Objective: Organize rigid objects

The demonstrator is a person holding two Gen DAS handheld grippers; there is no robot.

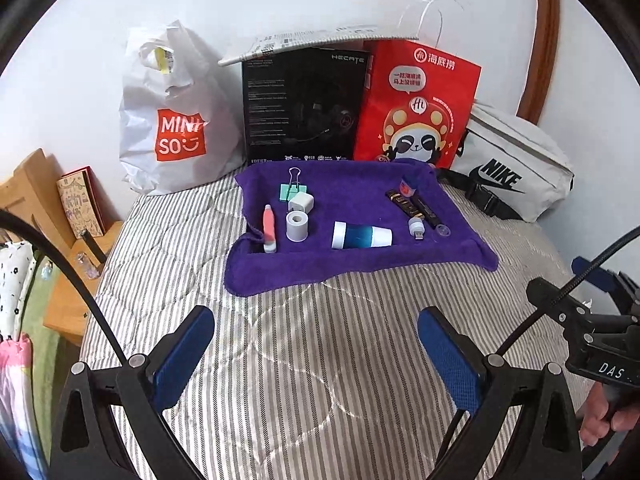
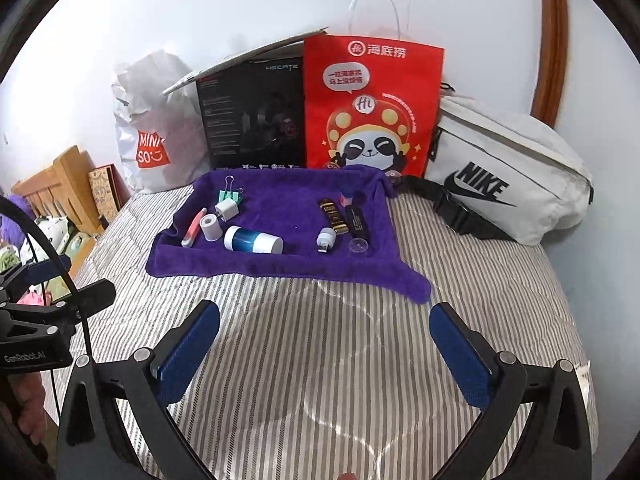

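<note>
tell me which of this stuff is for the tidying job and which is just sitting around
For the job, all on the purple towel:
binder clip
white charger plug
grey tape roll
pink pen
blue and white cup
USB plug
two black sticks

Lying about:
Miniso bag
black box
red panda bag
Nike pouch

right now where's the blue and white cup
The blue and white cup lies on its side near the front middle of the purple towel, between the grey tape roll on its left and the small white usb plug on its right.
</note>
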